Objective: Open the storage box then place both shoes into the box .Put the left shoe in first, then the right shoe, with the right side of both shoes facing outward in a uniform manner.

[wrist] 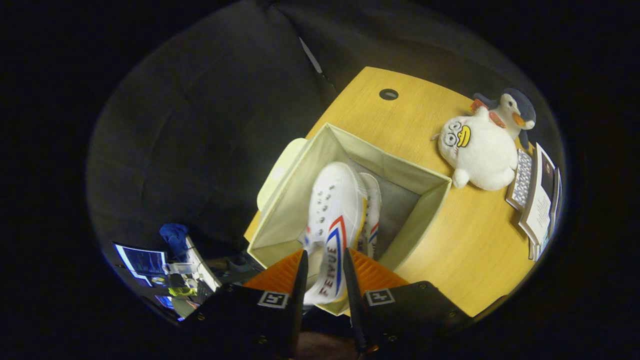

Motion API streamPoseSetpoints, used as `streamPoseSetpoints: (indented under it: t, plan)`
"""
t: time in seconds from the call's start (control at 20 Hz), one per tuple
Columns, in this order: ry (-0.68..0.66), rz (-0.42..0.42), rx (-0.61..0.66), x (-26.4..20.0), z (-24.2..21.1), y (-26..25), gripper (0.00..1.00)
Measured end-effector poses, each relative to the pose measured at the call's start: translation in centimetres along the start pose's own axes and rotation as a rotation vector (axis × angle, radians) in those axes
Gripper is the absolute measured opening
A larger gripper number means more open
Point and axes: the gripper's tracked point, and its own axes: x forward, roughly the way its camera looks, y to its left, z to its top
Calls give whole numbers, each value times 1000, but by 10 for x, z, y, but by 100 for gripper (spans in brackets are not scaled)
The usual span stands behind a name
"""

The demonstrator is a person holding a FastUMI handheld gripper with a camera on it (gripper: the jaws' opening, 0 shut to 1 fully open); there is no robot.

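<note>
Shoes first: your hand-held gripper (324,272) has its two fingers closed on the heel end of a white shoe (334,220), one finger pressing each side of it. That shoe hangs over the open storage box (295,200), its long axis running straight away from your fingers, heel at the fingers and toe pointing into the box toward the far wall. You can see its lace eyelets along the upper face and a red and blue stripe along the flank beside the sole.

Just beside it, on the side of your right finger, a second white shoe (371,210) already lies in the box. It carries the same red and blue marking and runs roughly parallel to the one you hold, toe also toward the far wall. Whether the two touch, you cannot tell from here.

The box is a pale fabric cube with a grey floor, standing open. Its lid (277,172) hangs off the wall on the side of your left finger, over the edge of the surface (465,250).

That surface is light wood, with a round cable hole (388,94) beyond the box. Well apart from the box, past your right finger, a white plush duck (477,150) lies on the wood, with a dark penguin plush (515,110) touching it from behind. Beyond those toys sits a small stack of printed cards or booklets (537,195).
</note>
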Motion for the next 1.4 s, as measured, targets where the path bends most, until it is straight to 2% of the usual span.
streamPoseSetpoints:
  t: [0.15,0.2,0.3,0.4,0.75,1.05,1.4]
  plan:
    - [-71,-17,-41,-14,6,-17,77]
    - [-99,-32,-49,-30,8,-23,83]
    - [-166,-46,-47,-54,9,-35,85]
    - [-236,-67,-30,-77,6,-51,97]
    - [-552,-240,72,-181,-19,-128,98]
    - [-837,-403,145,-281,-70,-166,98]
    - [-1202,-561,164,-358,-131,-194,98]
